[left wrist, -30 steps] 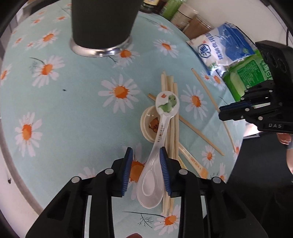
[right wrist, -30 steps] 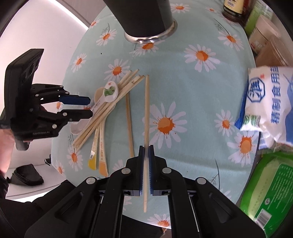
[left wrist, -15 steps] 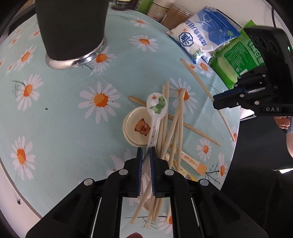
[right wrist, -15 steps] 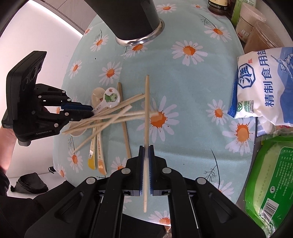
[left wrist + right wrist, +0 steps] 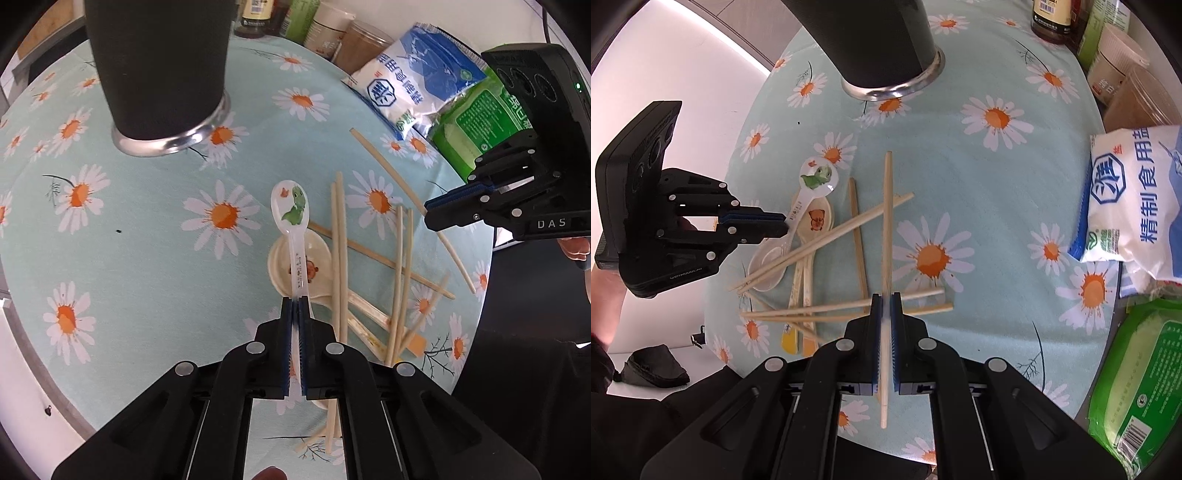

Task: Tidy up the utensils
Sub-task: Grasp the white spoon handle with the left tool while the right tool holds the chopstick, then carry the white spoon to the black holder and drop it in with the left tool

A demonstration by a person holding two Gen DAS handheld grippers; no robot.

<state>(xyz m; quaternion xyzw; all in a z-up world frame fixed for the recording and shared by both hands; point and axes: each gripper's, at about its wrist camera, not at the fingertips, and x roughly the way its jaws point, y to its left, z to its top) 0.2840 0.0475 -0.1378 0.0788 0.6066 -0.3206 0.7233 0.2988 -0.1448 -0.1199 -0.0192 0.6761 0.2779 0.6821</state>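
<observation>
Round table under a pale blue daisy-print cloth [image 5: 155,258], cloth slightly wrinkled, white floor beyond the edge. Tall black cylindrical holder [image 5: 159,70] with a shiny metal base ring stands at the far side. Left gripper [image 5: 294,314] comes in low, blue-padded jaws pinched shut on the thin handle of a glossy white plastic spoon [image 5: 293,221] with a green dinosaur print; the spoon's bowl points toward the holder and sits over a cream spoon [image 5: 314,266] with an orange bear print. Right gripper [image 5: 885,306] also clamped, holding one straight pale wooden chopstick [image 5: 886,221] along its fingers, tip forward, lifted above the pile. Loose chopsticks [image 5: 827,236] lie crossed on the cloth between both grippers, some under the spoons. Salt bag [image 5: 1137,199], crinkly white-blue plastic, and a green packet [image 5: 1137,387] sit at the right edge.
</observation>
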